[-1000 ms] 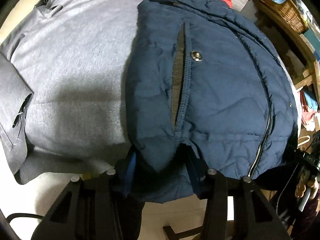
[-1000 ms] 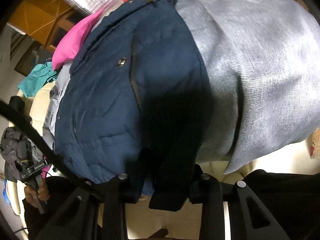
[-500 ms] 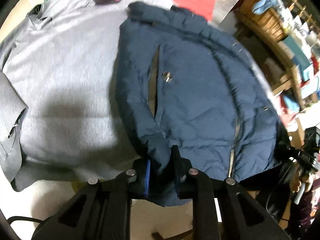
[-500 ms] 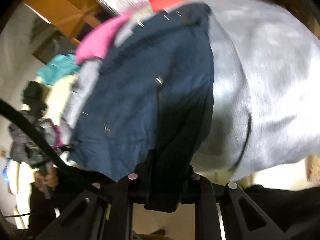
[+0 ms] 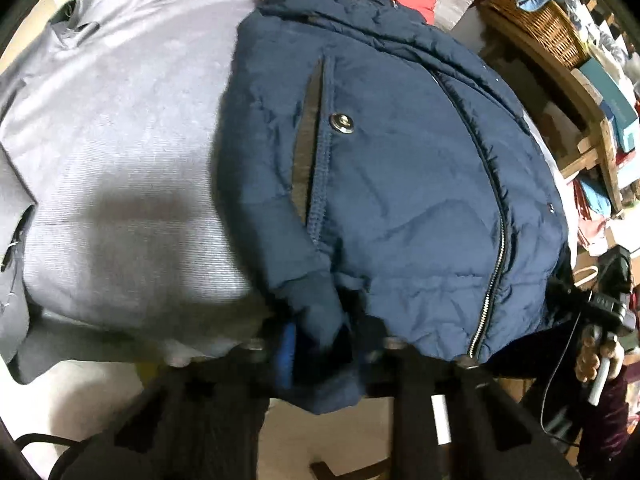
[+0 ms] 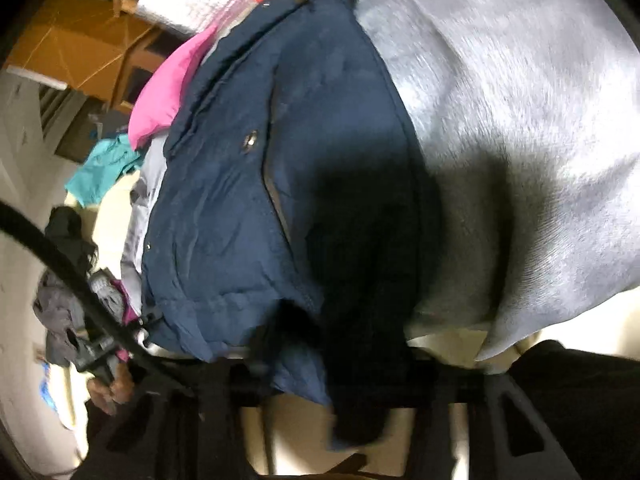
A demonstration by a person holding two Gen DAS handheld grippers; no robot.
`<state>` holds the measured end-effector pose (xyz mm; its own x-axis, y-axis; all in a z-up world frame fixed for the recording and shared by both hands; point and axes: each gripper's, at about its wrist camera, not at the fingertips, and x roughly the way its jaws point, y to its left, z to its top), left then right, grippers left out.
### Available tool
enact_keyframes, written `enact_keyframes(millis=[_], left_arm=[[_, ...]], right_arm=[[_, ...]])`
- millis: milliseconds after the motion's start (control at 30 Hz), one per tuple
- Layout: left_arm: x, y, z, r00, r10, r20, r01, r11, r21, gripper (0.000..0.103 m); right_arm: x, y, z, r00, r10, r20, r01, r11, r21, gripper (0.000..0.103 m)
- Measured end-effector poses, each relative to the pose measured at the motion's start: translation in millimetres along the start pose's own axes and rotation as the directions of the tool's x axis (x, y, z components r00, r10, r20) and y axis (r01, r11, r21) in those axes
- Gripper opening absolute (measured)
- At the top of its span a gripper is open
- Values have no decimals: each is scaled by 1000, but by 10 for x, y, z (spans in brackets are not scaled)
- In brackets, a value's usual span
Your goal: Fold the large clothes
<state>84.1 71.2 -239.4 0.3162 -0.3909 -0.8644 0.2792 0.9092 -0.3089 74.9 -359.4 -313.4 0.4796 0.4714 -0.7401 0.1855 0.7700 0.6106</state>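
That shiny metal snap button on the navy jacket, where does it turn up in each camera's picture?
Left wrist view: the snap button sits just above centre, right of the pocket slit.
Right wrist view: the snap button sits left of centre, upper half.
Shared landmark: the pocket slit beside it.

Warm indoor light falls from above, leaving a soft dark shadow on the grey garment [image 5: 120,152] left of the navy jacket [image 5: 400,184]. Both fisheye views bend hard at their black rims. The right wrist view is smeared; the jacket's near hem there sits in deep shadow.
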Motion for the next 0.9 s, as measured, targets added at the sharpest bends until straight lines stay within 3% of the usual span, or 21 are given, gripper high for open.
enact_keyframes(millis=[233,300,367,467,500,567,600,633,700,767,900], left_arm=[[-453,89,-36,991,-93,98,93,996,1,16],[-508,172,-58,989,-108,101,109,994,-2,17],[-366,192,-46,996,-71,59,72,997,-22,18],[-116,221,-21,999,-39,-26,37,998,-48,37],[-78,225,-16,999,-34,-38,32,998,-54,47],[-9,211,5,999,-29,-46,27,998,-57,49],[9,191,10,999,-19,-44,17,999,-47,48],[10,170,10,999,-12,-40,11,999,-40,41],[10,109,12,1000,-2,-20,1,1000,-27,21],[-4,80,7,1000,-15,-5,15,999,-31,17],[-244,29,-33,999,-26,48,26,1000,7,14]], right_arm=[[-377,212,-45,993,90,77,-84,994,-76,17],[-417,217,-20,991,111,75,-106,992,-70,17],[-367,192,-3,993,100,57,-96,993,-63,18],[-122,77,26,999,34,-5,-34,999,0,23],[-72,20,20,1000,18,-13,-18,1000,18,27],[64,-77,47,999,13,-30,-11,998,68,46],[104,-104,60,999,25,-30,-22,996,85,47],[121,-104,65,999,35,-25,-33,995,91,49],[99,-53,36,1000,24,-18,-23,998,50,30],[43,-17,2,1000,16,-15,-16,1000,26,18],[-165,124,-58,999,32,33,-32,999,-11,15]])
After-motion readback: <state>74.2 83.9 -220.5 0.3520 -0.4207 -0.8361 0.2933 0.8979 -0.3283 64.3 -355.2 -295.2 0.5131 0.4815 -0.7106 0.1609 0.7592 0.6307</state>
